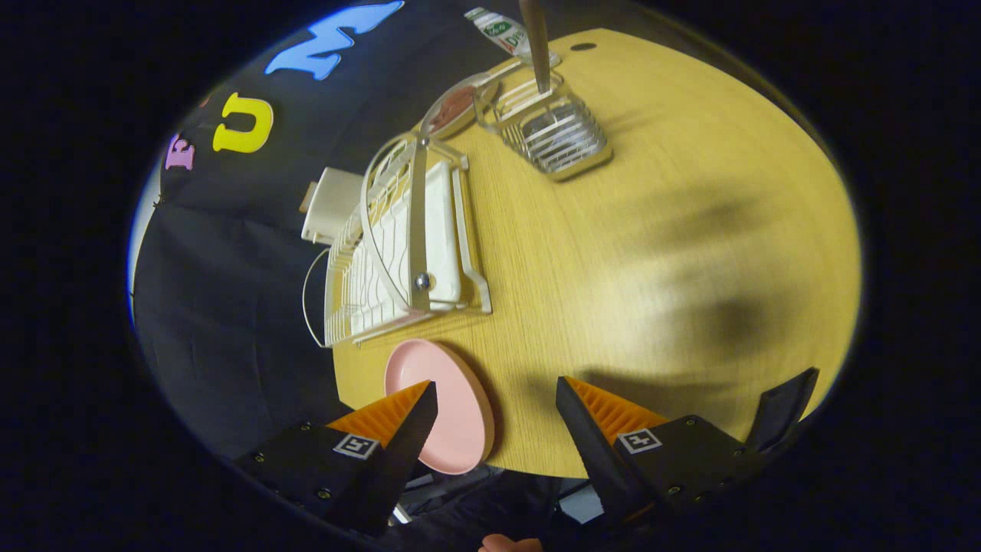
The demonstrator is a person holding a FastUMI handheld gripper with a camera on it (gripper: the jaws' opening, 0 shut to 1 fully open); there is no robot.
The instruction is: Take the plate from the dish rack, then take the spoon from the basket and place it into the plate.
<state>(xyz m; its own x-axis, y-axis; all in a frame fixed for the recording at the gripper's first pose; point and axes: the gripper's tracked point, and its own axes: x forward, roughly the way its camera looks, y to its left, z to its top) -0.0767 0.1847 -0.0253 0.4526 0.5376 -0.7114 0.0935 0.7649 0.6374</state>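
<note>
With the plate (452, 406) lying on the table (651, 253), you are holding the gripper (497, 400) apart and empty, needing the spoon (536, 42) in the basket (552, 130) next.

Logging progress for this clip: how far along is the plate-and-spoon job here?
Done: the pink plate lies flat on the table, out of the dish rack. In hand: nothing; the gripper is open, one finger over the plate's edge. Left: the utensil handle stands in the basket, well beyond the fingers.

The gripper camera looks forward past its parted fingers (429, 406), from above and near the counter (690, 253), tilted sideways.
</note>
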